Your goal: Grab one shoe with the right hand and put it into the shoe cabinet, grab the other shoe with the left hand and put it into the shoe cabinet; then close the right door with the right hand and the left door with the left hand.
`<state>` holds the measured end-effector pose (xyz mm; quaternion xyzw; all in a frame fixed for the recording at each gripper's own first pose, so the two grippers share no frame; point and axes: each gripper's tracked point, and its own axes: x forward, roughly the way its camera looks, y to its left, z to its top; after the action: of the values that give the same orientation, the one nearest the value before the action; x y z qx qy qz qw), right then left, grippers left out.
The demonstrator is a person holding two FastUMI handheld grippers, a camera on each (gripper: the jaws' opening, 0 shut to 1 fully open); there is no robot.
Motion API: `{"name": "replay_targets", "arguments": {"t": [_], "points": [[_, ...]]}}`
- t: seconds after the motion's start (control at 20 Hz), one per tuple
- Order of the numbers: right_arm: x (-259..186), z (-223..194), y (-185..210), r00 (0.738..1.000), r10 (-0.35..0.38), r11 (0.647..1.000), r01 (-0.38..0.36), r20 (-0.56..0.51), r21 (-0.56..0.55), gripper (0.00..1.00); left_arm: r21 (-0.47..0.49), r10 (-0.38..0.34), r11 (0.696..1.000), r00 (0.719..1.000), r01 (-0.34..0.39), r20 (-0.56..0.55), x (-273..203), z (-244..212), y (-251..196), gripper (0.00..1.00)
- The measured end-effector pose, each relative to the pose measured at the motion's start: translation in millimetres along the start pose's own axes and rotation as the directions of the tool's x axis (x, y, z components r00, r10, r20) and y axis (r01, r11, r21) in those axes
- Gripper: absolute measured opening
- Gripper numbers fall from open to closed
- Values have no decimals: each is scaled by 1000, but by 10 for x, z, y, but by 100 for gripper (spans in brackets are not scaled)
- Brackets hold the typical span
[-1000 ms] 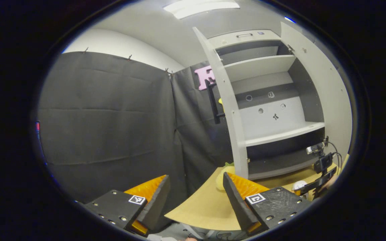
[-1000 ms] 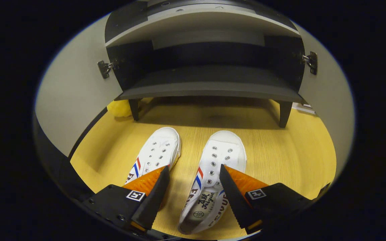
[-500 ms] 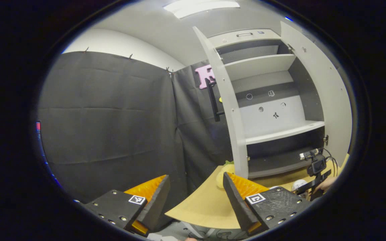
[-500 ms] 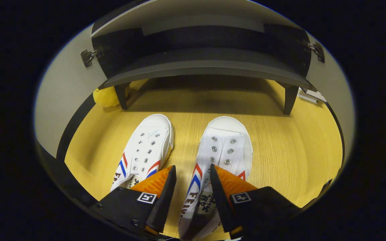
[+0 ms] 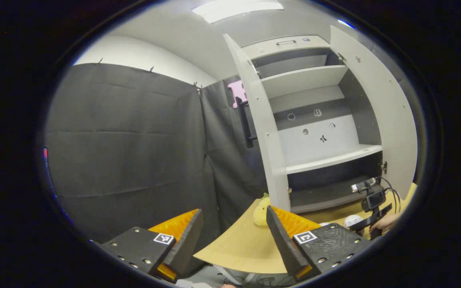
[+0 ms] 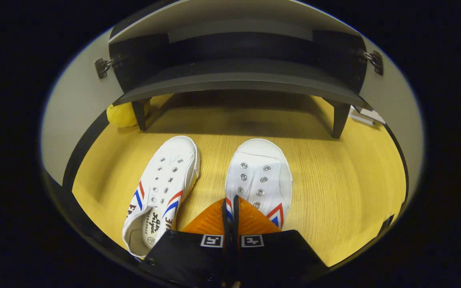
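Right gripper view: the right gripper (image 6: 230, 210), spread half a second earlier, had pinched together on the side wall of the right shoe (image 6: 259, 176) directly ahead; the left shoe (image 6: 162, 192) lay beside it. The left gripper (image 5: 230, 232) hung spread, facing the open shoe cabinet (image 5: 314, 132). Lifting judged next.

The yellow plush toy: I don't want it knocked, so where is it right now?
In the right gripper view the yellow plush toy sits on the wooden floor beside the cabinet's left front leg, beyond the left shoe.
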<state>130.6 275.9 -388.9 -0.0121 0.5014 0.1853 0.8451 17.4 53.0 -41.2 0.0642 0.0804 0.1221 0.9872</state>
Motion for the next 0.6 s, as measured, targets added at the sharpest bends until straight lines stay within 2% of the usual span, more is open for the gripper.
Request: {"name": "replay_targets", "arguments": {"t": [0.05, 0.1, 0.3, 0.35, 0.45, 0.6], "points": [[18, 17, -18, 1000, 11, 1000, -11, 19, -4, 0, 0, -4, 1000, 1000, 4, 2, -16, 9, -17, 99], [-34, 26, -21, 999, 20, 1000, -20, 26, -1, 2, -1, -9, 1000, 1000, 9, 3, -36, 22, -42, 99], [-241, 156, -134, 995, 40, 999, -43, 87, 22, 2, -7, -32, 999, 999, 32, 16, -43, 55, -146, 99], [-286, 205, -149, 994, 50, 998, -53, 95, 31, 2, -6, -41, 999, 999, 41, 19, -43, 66, -194, 92], [-412, 318, -164, 990, 63, 997, -69, 124, 45, 2, -6, -57, 998, 998, 57, 28, -42, 81, -260, 92], [-621, 509, -191, 984, 72, 994, -84, 163, 68, 2, -15, -81, 997, 996, 82, 38, -33, 105, -361, 87]]}}
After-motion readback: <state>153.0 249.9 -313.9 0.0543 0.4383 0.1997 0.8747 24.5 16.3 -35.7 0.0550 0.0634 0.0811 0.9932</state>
